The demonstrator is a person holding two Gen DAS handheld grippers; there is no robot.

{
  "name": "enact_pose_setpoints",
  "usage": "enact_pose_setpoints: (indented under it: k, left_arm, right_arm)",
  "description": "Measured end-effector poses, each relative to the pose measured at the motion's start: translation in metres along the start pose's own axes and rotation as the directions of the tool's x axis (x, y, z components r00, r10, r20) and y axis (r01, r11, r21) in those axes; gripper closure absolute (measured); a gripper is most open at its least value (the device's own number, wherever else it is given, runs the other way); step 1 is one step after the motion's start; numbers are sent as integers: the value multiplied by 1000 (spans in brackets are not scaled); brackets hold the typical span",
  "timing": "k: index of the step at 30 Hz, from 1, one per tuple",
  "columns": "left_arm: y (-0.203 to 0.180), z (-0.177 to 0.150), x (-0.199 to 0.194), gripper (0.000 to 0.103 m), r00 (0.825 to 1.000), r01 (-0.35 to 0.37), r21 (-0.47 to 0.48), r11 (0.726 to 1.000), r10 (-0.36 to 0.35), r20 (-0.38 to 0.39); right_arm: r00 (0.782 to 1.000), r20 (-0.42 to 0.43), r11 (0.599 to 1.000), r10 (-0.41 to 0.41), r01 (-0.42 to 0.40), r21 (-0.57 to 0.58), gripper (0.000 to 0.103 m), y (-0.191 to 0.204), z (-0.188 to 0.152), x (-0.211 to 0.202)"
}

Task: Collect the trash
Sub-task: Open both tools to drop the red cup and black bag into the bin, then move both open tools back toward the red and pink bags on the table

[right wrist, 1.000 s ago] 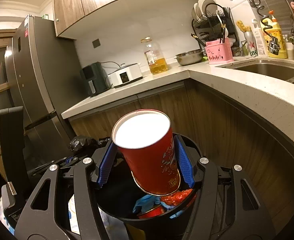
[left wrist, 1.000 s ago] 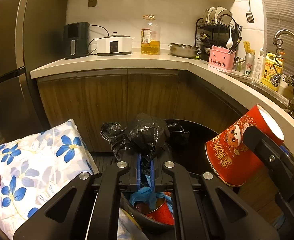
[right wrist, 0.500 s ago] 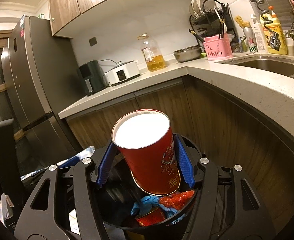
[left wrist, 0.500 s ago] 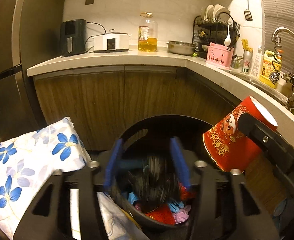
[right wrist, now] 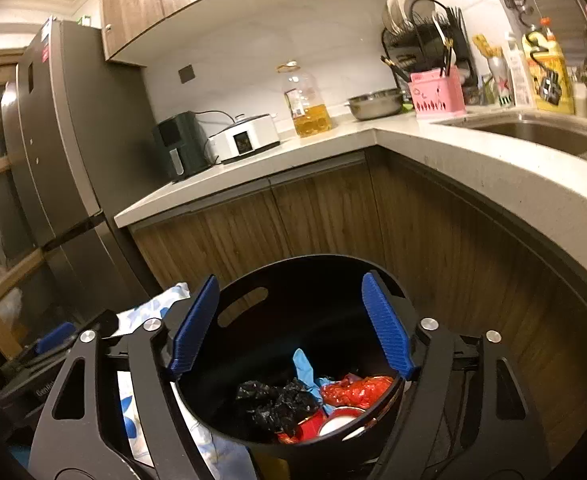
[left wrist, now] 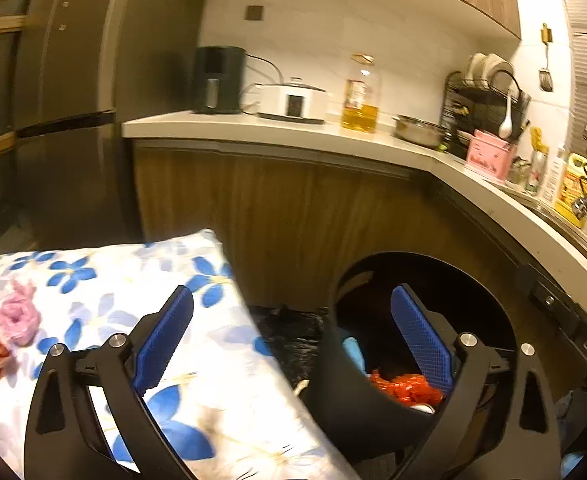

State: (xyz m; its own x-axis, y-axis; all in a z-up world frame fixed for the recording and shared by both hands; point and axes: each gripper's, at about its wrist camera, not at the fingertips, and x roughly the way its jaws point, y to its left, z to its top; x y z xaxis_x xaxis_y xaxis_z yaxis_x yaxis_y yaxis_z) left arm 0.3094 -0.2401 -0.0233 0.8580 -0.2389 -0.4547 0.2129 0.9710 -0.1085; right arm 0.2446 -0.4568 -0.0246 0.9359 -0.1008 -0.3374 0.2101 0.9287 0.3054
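Note:
A black round trash bin (right wrist: 317, 280) stands on the floor by the wooden cabinets; it also shows in the left wrist view (left wrist: 373, 280). Inside lie a crumpled black plastic bag (right wrist: 277, 400), a red paper cup (right wrist: 333, 420), red wrapper scraps (right wrist: 357, 390) and a blue glove (right wrist: 303, 364). My right gripper (right wrist: 293, 320) is open and empty right above the bin. My left gripper (left wrist: 293, 336) is open and empty, spanning the bin's left rim and a floral cloth.
A white cloth with blue flowers (left wrist: 113, 300) lies left of the bin. More black plastic (left wrist: 289, 332) sits between cloth and bin. The L-shaped counter (right wrist: 453, 152) curves round the right. A tall fridge (right wrist: 53, 160) stands at the left.
My left gripper opened and the black bag fell into the bin; then it swung left. My right gripper opened and the red cup dropped into the bin.

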Motion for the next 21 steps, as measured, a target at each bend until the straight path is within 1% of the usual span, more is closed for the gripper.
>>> enact_pose_setpoints:
  k: [4, 7, 11, 15, 19, 21]
  left_arm:
    - [10, -2, -14, 8, 1000, -31, -11, 999, 31, -1]
    - [17, -6, -26, 7, 999, -49, -22, 999, 49, 4]
    - [29, -14, -41, 6, 997, -74, -30, 997, 74, 2]
    - [45, -24, -61, 6, 994, -111, -32, 993, 111, 6]
    - [64, -32, -76, 6, 989, -150, -44, 988, 151, 8]
    - [74, -36, -84, 6, 984, -179, -52, 983, 180, 9]
  right_arm:
    - [1000, 10, 999, -17, 17, -38, 24, 14, -4, -15]
    - [1000, 11, 997, -27, 28, -71, 20, 25, -7, -26]
    - [999, 18, 995, -30, 32, -92, 17, 36, -14, -42]
    - [1000, 6, 997, -12, 12, -80, 16, 46, -24, -54]
    - [1000, 12, 997, -2, 3, -83, 16, 61, -36, -64]
    - [1000, 11, 996, 16, -15, -84, 16, 70, -40, -68]
